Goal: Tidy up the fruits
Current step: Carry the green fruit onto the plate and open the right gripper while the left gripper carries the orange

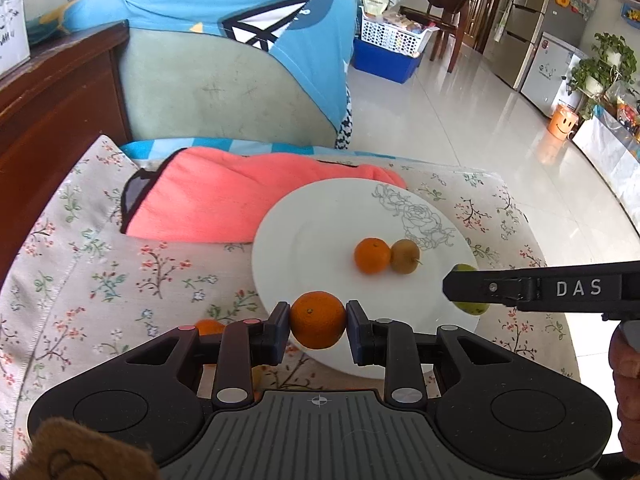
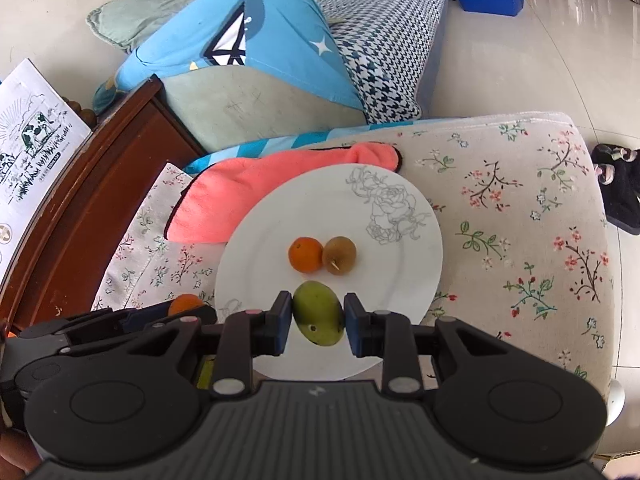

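A white plate (image 1: 312, 220) with a grey rose print lies on the floral cushion; it also shows in the right wrist view (image 2: 280, 216). On it sit a small orange (image 1: 372, 255) (image 2: 305, 255) and a brown kiwi (image 1: 405, 256) (image 2: 339, 255), touching. My left gripper (image 1: 318, 320) is shut on an orange (image 1: 318, 320) over the plate's near rim. My right gripper (image 2: 317, 318) is shut on a green mango (image 2: 318, 318) over the plate's near part. The right gripper's side (image 1: 540, 288) hides most of the mango (image 1: 466, 269) in the left wrist view. Another orange (image 1: 209, 326) (image 2: 185, 304) lies on the cushion left of the plate.
A pink cloth (image 1: 224, 200) lies behind the plate, partly under it. A dark wooden cabinet (image 1: 52, 108) stands at the left. A blue and green cushion (image 1: 240, 60) is behind. The cushion's right edge drops to a tiled floor (image 1: 460, 120).
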{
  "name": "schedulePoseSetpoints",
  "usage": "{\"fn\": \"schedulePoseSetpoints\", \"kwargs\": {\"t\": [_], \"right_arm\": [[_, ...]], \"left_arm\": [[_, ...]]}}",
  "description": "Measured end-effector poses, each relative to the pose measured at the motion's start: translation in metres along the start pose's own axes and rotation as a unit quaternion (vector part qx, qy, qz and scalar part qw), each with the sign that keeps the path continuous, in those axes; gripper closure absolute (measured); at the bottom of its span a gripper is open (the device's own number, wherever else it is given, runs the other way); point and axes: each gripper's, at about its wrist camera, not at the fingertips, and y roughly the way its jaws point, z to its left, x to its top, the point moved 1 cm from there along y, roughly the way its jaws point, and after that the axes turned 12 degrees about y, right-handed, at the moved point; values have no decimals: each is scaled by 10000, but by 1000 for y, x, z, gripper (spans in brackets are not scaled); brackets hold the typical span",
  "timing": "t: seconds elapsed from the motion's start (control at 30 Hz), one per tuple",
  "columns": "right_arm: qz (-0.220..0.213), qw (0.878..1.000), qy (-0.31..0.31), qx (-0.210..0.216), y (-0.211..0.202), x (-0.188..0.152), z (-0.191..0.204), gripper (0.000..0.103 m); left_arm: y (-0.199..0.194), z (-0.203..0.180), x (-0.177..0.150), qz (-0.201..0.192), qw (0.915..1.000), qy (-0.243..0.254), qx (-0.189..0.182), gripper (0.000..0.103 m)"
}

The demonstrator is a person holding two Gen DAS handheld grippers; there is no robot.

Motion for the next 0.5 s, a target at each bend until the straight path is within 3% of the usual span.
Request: {"fn": "schedulePoseSetpoints", "kwargs": {"t": [0.5], "right_arm": [[-14,9995,330,-14,14,7,-8,72]], "left_arm": [[13,-8,6,34,9998,-192,76,73]]}}
